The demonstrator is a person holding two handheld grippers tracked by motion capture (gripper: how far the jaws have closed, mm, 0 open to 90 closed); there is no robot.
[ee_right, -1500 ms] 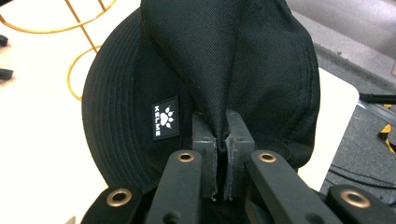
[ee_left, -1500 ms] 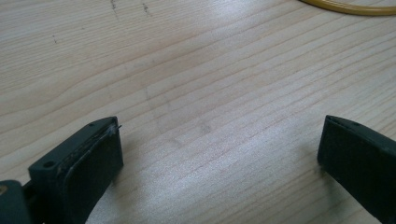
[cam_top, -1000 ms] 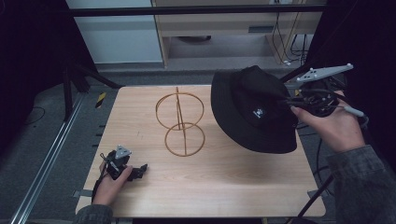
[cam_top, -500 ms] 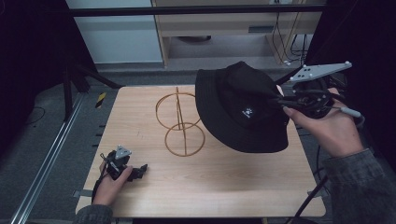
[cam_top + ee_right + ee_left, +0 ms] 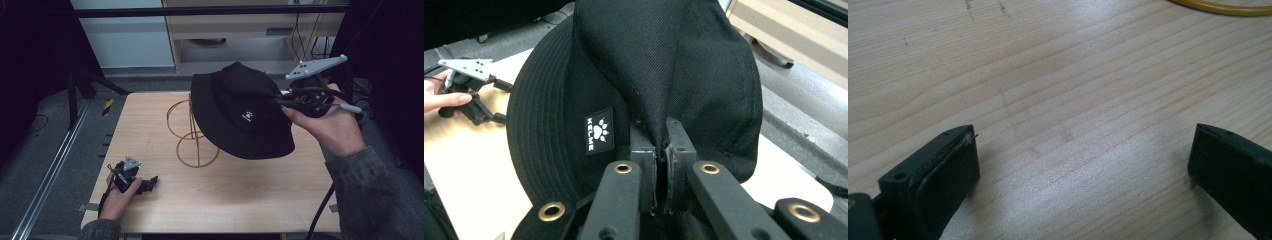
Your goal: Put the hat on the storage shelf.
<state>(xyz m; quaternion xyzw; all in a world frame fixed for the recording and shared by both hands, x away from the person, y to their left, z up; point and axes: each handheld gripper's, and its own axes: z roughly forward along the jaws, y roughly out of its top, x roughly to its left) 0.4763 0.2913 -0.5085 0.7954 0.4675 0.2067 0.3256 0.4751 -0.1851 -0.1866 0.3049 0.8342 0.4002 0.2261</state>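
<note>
A black bucket hat [image 5: 240, 117] with a small white paw logo hangs in the air above the table, close to a yellow wire stand [image 5: 192, 132] and partly in front of it. My right gripper [image 5: 280, 102] is shut on a pinch of the hat's crown fabric; in the right gripper view the jaws clamp that fold [image 5: 656, 135] of the hat [image 5: 649, 75]. My left gripper [image 5: 150, 183] rests on the table near the front left corner, held by a hand. In the left gripper view its jaws stand wide apart over bare wood, my left gripper [image 5: 1083, 150] holding nothing.
The wooden table [image 5: 240, 200] has free room across its front and right. A shelf unit [image 5: 235, 30] stands behind the table. A metal rail [image 5: 55, 165] runs along the floor at the left. The stand's base ring [image 5: 1220, 7] shows at the top of the left gripper view.
My right gripper has carried the hat leftward and a little upward, so it now overlaps the wire stand's right side. The left hand and gripper have stayed put.
</note>
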